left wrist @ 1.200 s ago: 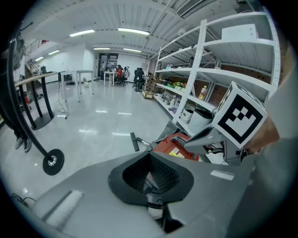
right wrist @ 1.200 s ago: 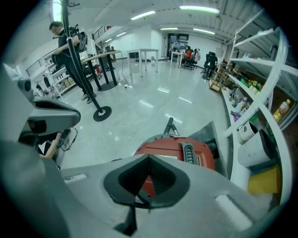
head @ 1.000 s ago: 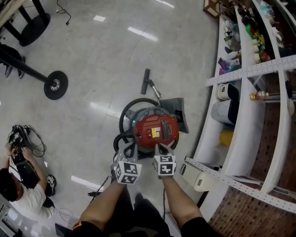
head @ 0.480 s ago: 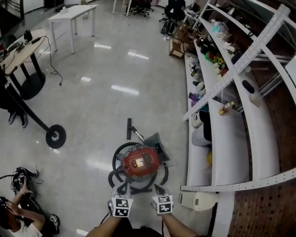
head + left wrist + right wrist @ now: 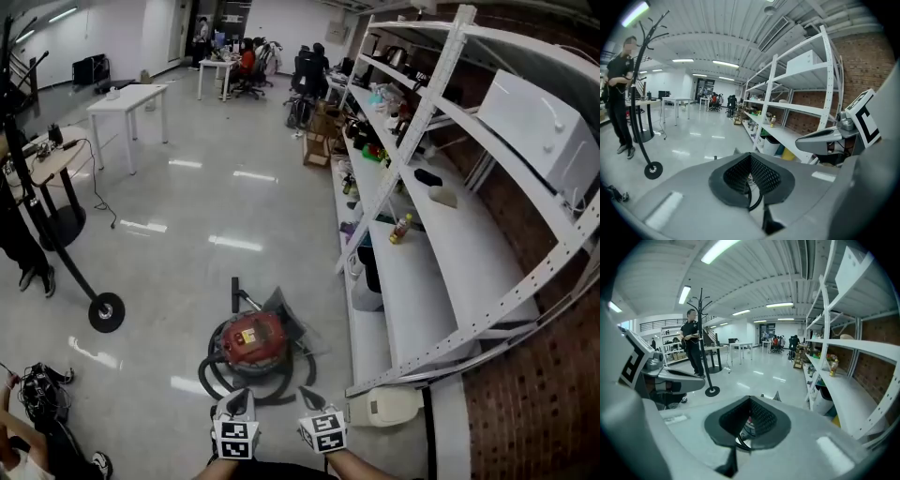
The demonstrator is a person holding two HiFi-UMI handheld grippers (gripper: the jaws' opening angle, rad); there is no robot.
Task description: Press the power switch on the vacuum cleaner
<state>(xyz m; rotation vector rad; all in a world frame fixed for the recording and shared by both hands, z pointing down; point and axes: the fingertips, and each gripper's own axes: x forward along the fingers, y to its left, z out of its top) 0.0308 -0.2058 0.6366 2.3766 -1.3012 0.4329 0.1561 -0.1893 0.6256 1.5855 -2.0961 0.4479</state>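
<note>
The red vacuum cleaner (image 5: pixel 251 339) stands on the pale floor with its black hose (image 5: pixel 220 382) coiled round it and a nozzle (image 5: pixel 235 285) lying behind it. Both grippers are low at the bottom edge of the head view, short of the vacuum and apart from it. The left gripper (image 5: pixel 241 396) is shut with nothing in it, and so is the right gripper (image 5: pixel 308 394). In the left gripper view the jaws (image 5: pixel 751 177) meet, and a bit of black hose shows through their notch. The right gripper view shows the same closed jaws (image 5: pixel 749 420).
A long white shelf rack (image 5: pixel 412 272) holding bottles and boxes runs along the right. A white appliance (image 5: pixel 384 408) sits on the floor beside the vacuum. A coat stand base (image 5: pixel 106 311) and a crouching person (image 5: pixel 23 450) are on the left. Another person (image 5: pixel 619 89) stands by the coat stand.
The head view has lifted, so the vacuum looks smaller and farther off. Both grippers have drawn back from the vacuum's top to the bottom edge of the view.
</note>
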